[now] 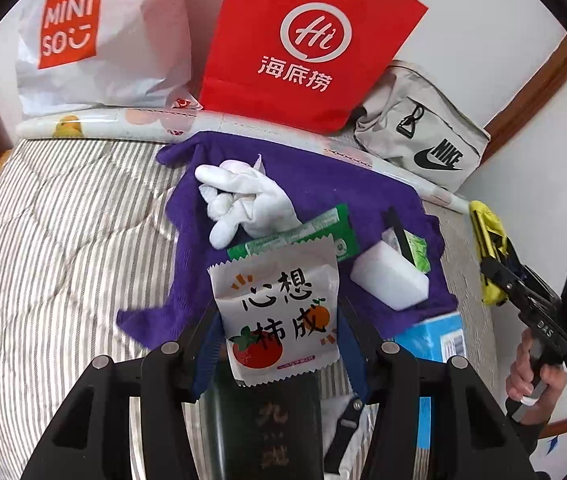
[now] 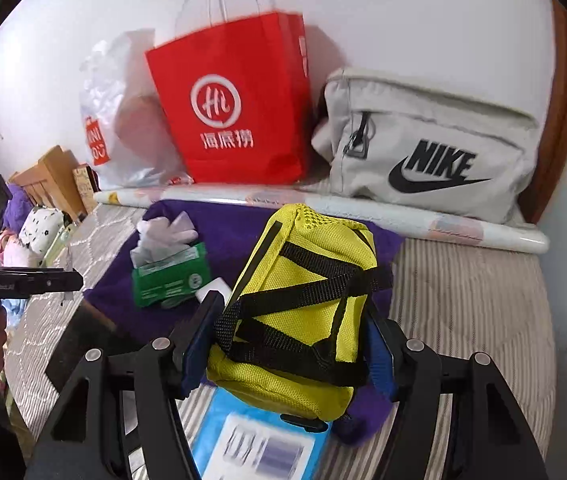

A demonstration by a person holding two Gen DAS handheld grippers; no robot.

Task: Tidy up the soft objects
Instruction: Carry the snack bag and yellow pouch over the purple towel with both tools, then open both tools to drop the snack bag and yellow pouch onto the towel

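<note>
My left gripper [image 1: 279, 320] is shut on a white snack packet [image 1: 277, 312] printed with a tomato and an orange, held above the striped bed. My right gripper [image 2: 295, 328] is shut on a yellow mesh pouch [image 2: 303, 312] with black straps, held above a purple towel [image 2: 227, 236]. On the purple towel [image 1: 323, 184] lie a white glove [image 1: 243, 200], a green tissue pack [image 1: 315, 232] and a white sponge block [image 1: 387, 280]. The glove [image 2: 167, 232] and tissue pack [image 2: 171, 276] also show in the right wrist view. The right gripper and pouch [image 1: 487, 248] appear at the right of the left view.
A red paper bag [image 2: 235, 108], a white Miniso plastic bag [image 1: 95, 36] and a grey Nike bag [image 2: 427, 148] stand against the wall behind a rolled white sheet [image 2: 363, 208]. A blue box [image 2: 251, 440] lies under the pouch. Soft toys [image 2: 39, 232] sit at far left.
</note>
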